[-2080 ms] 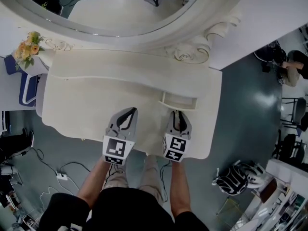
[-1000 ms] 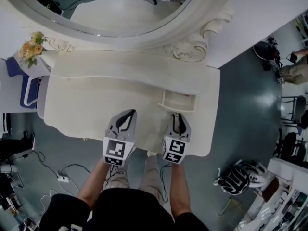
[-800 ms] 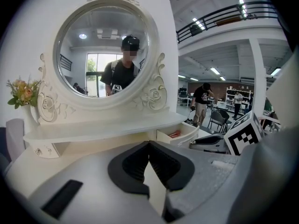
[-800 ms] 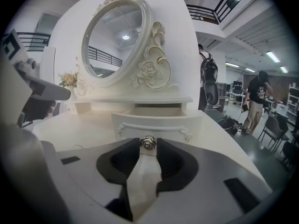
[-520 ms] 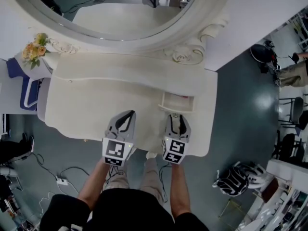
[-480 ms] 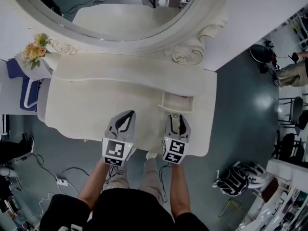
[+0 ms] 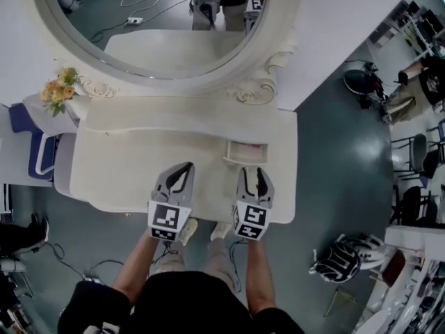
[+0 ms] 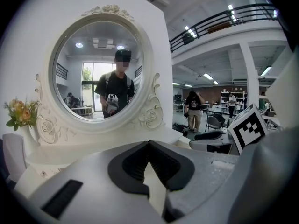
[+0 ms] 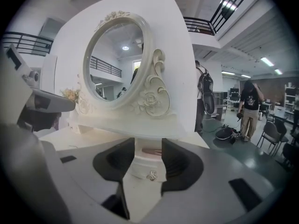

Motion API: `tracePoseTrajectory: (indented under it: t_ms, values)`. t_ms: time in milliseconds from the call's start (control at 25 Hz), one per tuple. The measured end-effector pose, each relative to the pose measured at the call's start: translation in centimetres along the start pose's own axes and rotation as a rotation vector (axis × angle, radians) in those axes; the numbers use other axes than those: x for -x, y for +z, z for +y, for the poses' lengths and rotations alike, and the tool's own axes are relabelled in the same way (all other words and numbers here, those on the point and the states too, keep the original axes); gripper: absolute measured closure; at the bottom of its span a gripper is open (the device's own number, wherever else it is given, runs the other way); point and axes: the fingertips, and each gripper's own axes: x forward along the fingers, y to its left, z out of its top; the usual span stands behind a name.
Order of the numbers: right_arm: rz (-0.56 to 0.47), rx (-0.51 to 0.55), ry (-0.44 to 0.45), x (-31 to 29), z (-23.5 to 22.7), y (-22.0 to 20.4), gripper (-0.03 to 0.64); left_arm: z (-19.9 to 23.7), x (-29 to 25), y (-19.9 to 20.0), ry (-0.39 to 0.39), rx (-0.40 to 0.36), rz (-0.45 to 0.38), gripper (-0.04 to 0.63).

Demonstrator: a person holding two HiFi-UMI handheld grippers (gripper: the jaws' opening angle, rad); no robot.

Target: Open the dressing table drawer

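Projecting onto the cream worktop [image 7: 125, 158], centre-right of the head view: drawer [image 7: 247, 152], small, cream, pulled out, pinkish interior visible; ornate knob [image 9: 152, 175] on its front.
Right claw [image 7: 253, 178]: just below the drawer in frame, jaws spread, having just been opening; knob shows in the gap, untouched.
Left claw [image 7: 182, 170]: beside it to the left, above the worktop, tips pressed together, nothing between.
Above: oval mirror [image 7: 167, 26], carved frame. Upper left: flowers [image 7: 59, 89].

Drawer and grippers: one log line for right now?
drawer: open | right gripper: jaws just opened, pads off knob, nothing held | left gripper: shut, empty
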Motion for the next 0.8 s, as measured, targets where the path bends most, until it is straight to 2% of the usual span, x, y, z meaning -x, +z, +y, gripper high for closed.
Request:
tracePoseTrajectory:
  t_ms: [320, 800]
  values:
    - [-0.122, 0.015, -0.028, 3.8, 0.9, 7.2, 0.446, 0.3, 2.6, 5.1, -0.032, -0.031, -0.091, 0.592]
    - [-0.201, 0.037, -0.053, 9.5, 4.1, 11.8, 0.501, 0.2, 7.6, 9.1, -0.084, -0.087, -0.182, 0.592]
